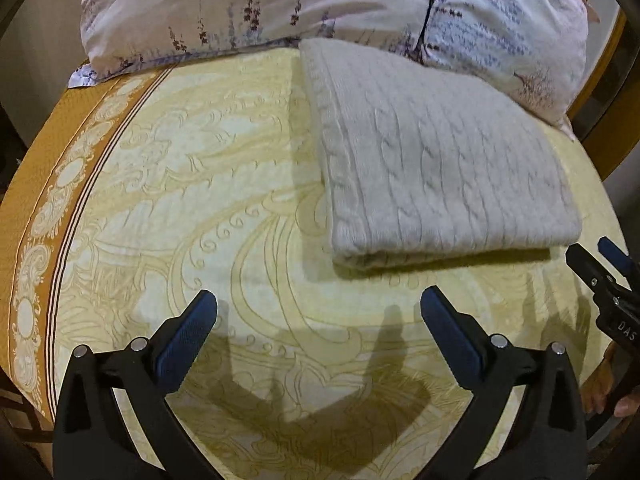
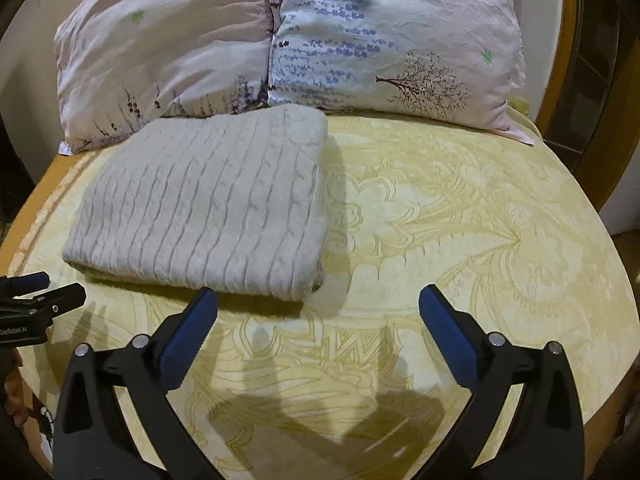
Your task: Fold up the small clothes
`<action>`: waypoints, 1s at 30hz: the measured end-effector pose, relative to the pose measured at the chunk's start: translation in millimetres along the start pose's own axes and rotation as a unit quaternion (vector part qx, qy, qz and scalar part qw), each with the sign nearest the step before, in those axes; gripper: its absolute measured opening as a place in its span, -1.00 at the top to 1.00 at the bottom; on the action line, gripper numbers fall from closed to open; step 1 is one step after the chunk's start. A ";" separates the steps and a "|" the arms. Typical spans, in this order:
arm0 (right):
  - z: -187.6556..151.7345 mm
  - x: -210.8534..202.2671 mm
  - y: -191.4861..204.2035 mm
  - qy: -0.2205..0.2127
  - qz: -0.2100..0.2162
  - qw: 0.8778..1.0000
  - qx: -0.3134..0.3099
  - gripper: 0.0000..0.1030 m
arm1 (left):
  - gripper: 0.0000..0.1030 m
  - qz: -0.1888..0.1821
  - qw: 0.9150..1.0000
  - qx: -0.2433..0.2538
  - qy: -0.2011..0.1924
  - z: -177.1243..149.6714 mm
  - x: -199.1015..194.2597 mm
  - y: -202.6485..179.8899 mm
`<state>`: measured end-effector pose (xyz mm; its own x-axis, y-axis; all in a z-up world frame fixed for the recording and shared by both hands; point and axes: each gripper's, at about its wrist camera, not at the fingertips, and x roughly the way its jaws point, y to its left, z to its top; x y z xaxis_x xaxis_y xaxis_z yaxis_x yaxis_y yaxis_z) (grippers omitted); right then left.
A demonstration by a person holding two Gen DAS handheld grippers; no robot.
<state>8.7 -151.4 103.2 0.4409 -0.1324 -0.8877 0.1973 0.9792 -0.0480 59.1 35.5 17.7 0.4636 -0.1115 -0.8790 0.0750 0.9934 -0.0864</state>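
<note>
A white cable-knit sweater (image 1: 432, 160) lies folded into a neat rectangle on the yellow patterned bedspread (image 1: 180, 200). It also shows in the right wrist view (image 2: 208, 204), at the left. My left gripper (image 1: 318, 308) is open and empty, hovering over the bedspread just in front of the sweater's near left corner. My right gripper (image 2: 318, 308) is open and empty, just in front of the sweater's near right corner. The right gripper's tip shows at the right edge of the left wrist view (image 1: 600, 268). The left gripper's tip shows at the left edge of the right wrist view (image 2: 36, 292).
Two floral pillows (image 2: 280, 40) lie against the head of the bed behind the sweater. The bedspread's orange border (image 1: 48, 184) marks the left edge. A wooden bed frame (image 2: 560, 92) runs along the right.
</note>
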 end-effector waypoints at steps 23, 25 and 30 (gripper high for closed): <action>-14.3 25.1 16.1 0.070 0.004 0.998 0.001 -0.96 | -0.97 0.048 0.999 0.014 0.023 -3.2 12.4 -13.3; -14.9 25.1 15.9 0.070 0.004 0.998 0.004 -0.97 | -0.97 0.048 0.998 0.012 0.024 -2.8 12.9 -12.4; -13.5 26.0 14.8 0.073 0.003 0.997 0.005 -0.97 | -0.97 0.050 0.998 0.009 0.027 -3.0 12.3 -12.9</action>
<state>11.2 -138.2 73.2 0.3093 -0.1012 -0.9456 0.2033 0.9784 -0.0381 61.2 21.3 6.6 0.4212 -0.0104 -0.9069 0.0474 0.9988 0.0105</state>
